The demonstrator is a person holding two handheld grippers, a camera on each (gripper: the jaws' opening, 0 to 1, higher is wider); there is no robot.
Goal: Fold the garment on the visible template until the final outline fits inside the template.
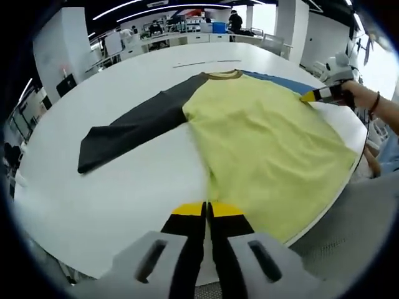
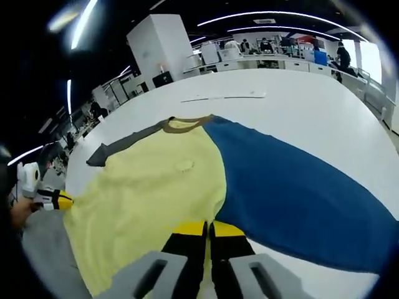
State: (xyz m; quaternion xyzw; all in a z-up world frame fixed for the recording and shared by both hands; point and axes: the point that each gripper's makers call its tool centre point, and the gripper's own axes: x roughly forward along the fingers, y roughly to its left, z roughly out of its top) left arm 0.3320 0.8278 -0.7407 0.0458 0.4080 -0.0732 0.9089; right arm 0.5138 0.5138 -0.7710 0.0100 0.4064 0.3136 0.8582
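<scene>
Yellow cotton shirt [image 1: 262,143] with dark grey sleeve [image 1: 134,128] and blue sleeve [image 2: 293,187] lies flat on white round counter [image 1: 124,199], basically unfolded. Left claw [image 1: 207,212] and right claw [image 2: 209,229] both pinched together at shirt edges; whether gripping fabric, can't tell. All folds left, I'd say.

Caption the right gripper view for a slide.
Right gripper, jaws together, at the yellow shirt where its blue sleeve spreads over the white table.
</scene>
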